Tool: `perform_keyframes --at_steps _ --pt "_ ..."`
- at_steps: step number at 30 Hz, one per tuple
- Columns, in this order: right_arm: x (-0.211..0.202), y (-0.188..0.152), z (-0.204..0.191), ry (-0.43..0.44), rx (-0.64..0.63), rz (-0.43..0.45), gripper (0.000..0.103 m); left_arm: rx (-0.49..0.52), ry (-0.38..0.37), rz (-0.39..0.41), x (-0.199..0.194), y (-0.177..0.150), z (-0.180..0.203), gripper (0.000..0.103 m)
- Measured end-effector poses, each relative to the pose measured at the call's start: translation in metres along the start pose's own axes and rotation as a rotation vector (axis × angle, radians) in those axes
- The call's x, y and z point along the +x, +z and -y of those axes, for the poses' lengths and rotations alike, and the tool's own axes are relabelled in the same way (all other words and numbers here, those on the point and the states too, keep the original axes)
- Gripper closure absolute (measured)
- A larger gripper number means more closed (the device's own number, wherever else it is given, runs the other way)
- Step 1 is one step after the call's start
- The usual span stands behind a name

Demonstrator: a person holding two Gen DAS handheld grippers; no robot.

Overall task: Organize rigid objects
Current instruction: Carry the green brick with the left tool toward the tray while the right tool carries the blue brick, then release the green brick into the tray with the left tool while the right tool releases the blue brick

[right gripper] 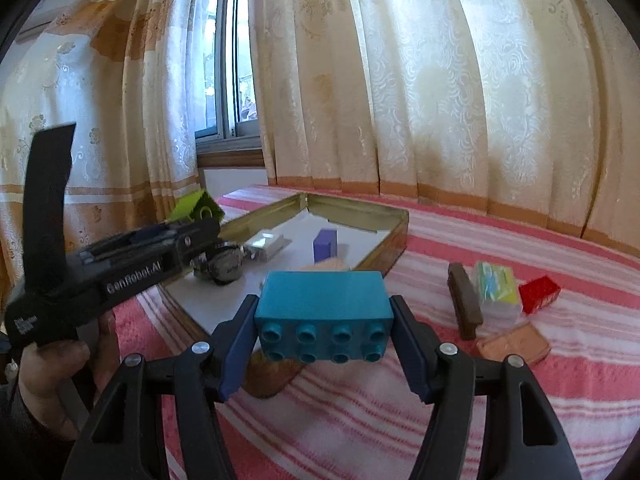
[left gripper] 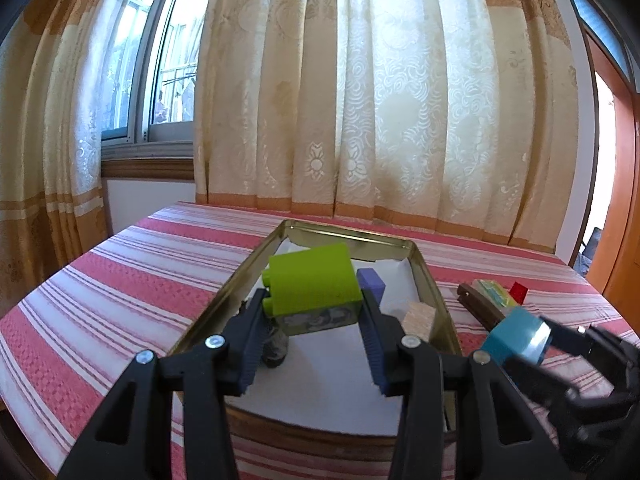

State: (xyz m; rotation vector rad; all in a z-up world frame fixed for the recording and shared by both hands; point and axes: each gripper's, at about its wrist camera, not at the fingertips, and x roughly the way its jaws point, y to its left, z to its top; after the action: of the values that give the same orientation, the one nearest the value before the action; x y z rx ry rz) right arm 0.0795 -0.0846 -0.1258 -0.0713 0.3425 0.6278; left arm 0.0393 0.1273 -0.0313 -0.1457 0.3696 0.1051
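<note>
My left gripper [left gripper: 314,304] is shut on a lime green studded brick [left gripper: 312,282], held above the gold metal tin [left gripper: 430,276] with its white paper lining. Inside the tin lie a purple block [left gripper: 372,282], a pale wooden cube [left gripper: 418,320] and a dark wristwatch [left gripper: 276,346]. My right gripper [right gripper: 324,320] is shut on a teal studded brick [right gripper: 324,306], studs facing the camera, just right of the tin's near corner. From the right wrist view the left gripper [right gripper: 196,226] and the green brick [right gripper: 196,206] hang over the tin's left side [right gripper: 256,220].
On the striped red and white cloth [right gripper: 440,400] right of the tin lie a brown bar [right gripper: 464,300], a clear packet with green and yellow print [right gripper: 496,288], a red box [right gripper: 538,294] and a flat peach slab [right gripper: 514,344]. A white box [right gripper: 266,244] sits in the tin. Curtains hang behind.
</note>
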Motion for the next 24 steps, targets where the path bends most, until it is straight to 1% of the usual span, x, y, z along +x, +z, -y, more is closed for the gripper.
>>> perform_keyframes --at_steps 5,10,16,18,20,24 --pt "0.011 0.018 0.005 0.031 0.007 -0.016 0.037 0.003 -0.007 -0.032 0.009 0.007 -0.004 0.059" --pt "0.029 0.034 0.007 0.034 -0.004 -0.037 0.037 0.024 -0.002 -0.077 0.023 0.015 -0.006 0.059" --pt "0.06 0.056 0.006 0.047 -0.02 -0.071 0.037 0.053 0.028 -0.153 0.049 0.03 -0.01 0.059" --pt "0.078 0.062 0.005 0.06 -0.015 -0.109 0.037 0.062 0.035 -0.171 0.057 0.032 -0.011 0.059" --pt "0.092 0.063 0.004 0.062 -0.012 -0.133 0.037 0.072 0.057 -0.192 0.065 0.033 -0.012 0.059" --pt "0.116 0.065 -0.002 0.067 -0.025 -0.164 0.037 0.085 0.085 -0.21 0.075 0.036 -0.016 0.059"
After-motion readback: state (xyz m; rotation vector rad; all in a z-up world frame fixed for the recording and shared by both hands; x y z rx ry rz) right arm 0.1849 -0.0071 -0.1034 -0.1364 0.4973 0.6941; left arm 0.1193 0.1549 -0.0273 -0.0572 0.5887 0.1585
